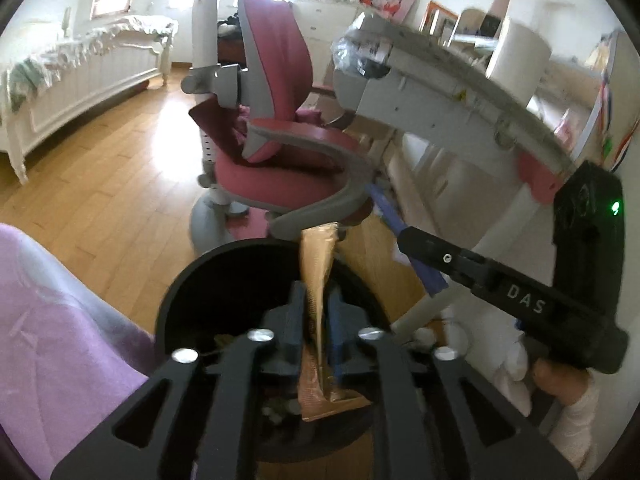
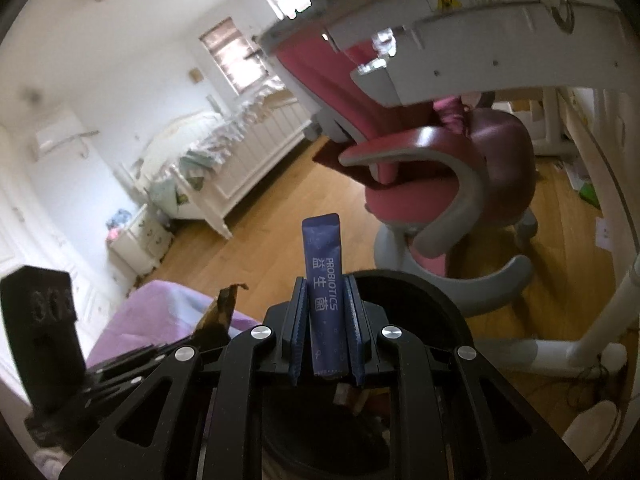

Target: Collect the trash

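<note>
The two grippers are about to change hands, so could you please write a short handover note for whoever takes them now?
Left gripper: shut on the gold wrapper, held above the black bin.
Right gripper: shut on the blue probiotics sachet, also over the black bin, beside the left one.
Done: both pieces are picked up and brought to the bin, which already holds some scraps.
Left: open each gripper so its piece drops in. I cannot see any other trash from here.

A bin (image 1: 180, 292) sits low at centre on the floor (image 1: 112, 184), a chair (image 1: 280, 140) behind it mid-frame, a bed (image 1: 80, 76) upper left, the table (image 1: 460, 92) upper right.
</note>
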The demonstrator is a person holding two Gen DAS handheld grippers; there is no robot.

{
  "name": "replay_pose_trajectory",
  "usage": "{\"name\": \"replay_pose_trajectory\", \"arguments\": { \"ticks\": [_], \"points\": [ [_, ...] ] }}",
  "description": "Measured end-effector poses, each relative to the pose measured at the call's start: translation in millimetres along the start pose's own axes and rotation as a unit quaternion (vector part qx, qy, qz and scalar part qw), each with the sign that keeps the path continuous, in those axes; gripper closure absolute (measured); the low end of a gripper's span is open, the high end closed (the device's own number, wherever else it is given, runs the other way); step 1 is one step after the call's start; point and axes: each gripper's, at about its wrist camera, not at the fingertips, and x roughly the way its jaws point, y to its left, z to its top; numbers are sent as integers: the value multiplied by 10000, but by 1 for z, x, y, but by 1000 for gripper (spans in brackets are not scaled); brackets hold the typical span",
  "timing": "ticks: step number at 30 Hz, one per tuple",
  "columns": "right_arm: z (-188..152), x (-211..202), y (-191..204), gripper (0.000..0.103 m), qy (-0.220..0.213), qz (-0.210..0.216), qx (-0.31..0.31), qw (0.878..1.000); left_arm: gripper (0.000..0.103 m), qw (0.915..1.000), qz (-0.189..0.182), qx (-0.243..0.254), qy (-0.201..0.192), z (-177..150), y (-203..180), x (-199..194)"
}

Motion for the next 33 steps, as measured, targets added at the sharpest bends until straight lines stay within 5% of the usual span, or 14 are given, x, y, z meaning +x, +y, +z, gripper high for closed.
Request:
{"name": "replay_pose_trajectory", "arguments": {
  "ticks": [1, 2, 5, 17, 21, 27, 33],
  "points": [
    [-1, 4, -3, 64, 79, -66, 52, 9999, 25, 9998, 164, 93, 24, 1, -3, 2],
    [-1, 5, -5, 49, 106, -94, 108, 9998, 5, 9992, 341, 201, -51, 0, -7, 1],
    [-3, 3, -13, 31, 26, -117, 336, 9994, 5, 9976, 329, 437, -415, -2, -12, -7],
    [-6, -11, 20, 22, 21, 21, 116, 9999, 5, 9967, -208, -310, -723, -7, 22, -55],
    [-7, -15, 47, 9, -46, 1, -98, 9999, 5, 9945, 242, -222, -997, -14, 32, -94],
    [-9, -14, 103, 5, -210, 153, -607, 9978, 5, 9843, 1033, -573, -1314, -37, 69, -159],
    [-32, -6, 197, 5, -594, 178, -1436, 9877, 5, 9581, 2211, -1077, -1467, -73, 120, -219]
  ]
}}
